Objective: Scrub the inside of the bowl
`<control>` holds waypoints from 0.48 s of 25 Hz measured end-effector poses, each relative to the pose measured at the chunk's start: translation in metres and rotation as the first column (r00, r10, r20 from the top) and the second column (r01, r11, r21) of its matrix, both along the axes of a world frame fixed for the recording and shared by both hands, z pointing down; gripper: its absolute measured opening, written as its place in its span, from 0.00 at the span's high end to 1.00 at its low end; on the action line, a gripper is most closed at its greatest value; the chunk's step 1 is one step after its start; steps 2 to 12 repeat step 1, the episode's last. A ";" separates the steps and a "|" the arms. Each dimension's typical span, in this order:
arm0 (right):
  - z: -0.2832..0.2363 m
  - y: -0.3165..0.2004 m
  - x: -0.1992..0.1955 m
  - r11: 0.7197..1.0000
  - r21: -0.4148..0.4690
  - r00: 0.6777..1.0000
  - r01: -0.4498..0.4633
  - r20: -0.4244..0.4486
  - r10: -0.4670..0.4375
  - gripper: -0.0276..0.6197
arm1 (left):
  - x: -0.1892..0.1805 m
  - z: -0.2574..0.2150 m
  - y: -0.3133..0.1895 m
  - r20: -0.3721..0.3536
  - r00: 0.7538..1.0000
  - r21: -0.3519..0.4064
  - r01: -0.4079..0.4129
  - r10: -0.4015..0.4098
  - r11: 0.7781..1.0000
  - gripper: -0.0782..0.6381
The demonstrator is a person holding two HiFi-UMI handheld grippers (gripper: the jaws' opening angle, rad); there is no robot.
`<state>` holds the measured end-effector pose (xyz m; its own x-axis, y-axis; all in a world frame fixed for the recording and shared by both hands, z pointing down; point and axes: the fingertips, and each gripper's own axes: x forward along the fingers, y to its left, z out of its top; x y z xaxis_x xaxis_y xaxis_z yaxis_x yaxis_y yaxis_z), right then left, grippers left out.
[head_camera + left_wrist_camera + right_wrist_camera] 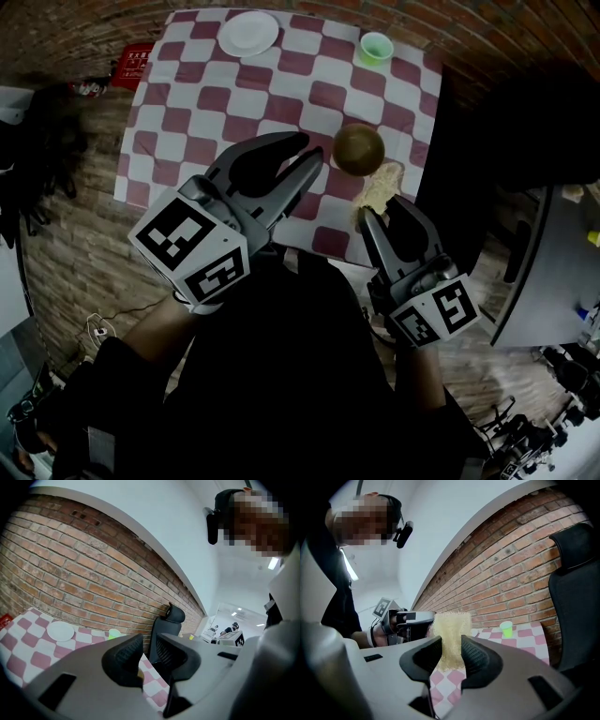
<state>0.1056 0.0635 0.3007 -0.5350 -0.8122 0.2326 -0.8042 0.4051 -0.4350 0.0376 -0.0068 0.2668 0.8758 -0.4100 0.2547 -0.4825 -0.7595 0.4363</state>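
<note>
Olive-brown round bowl (359, 149): upright, apparently empty, toward the near right corner of the red-and-white checked table (187, 122). Right gripper (384, 212): clamped on a pale yellow scrub sponge (380, 186), whose long axis points ahead at the bowl just beyond. Left gripper (309, 150): jaws apart, empty, just left of the bowl. White plate (248, 33), bare, and green cup (376, 48): far edge.

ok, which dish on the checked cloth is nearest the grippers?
The dark olive round bowl, just ahead of the jaws. The white round plate and light green cup sit at the far edge.
</note>
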 end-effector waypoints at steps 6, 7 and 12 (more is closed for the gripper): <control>0.002 0.001 0.000 1.000 -0.006 1.000 -0.001 -0.002 0.001 0.74 | -0.001 0.001 0.000 0.002 1.000 -0.003 0.001 -0.001 1.000 0.76; 0.002 0.001 0.000 1.000 -0.006 1.000 -0.001 -0.002 0.001 0.74 | -0.001 0.001 0.000 0.002 1.000 -0.003 0.001 -0.001 1.000 0.76; 0.002 0.001 0.000 1.000 -0.006 1.000 -0.001 -0.002 0.001 0.74 | -0.001 0.001 0.000 0.002 1.000 -0.003 0.001 -0.001 1.000 0.76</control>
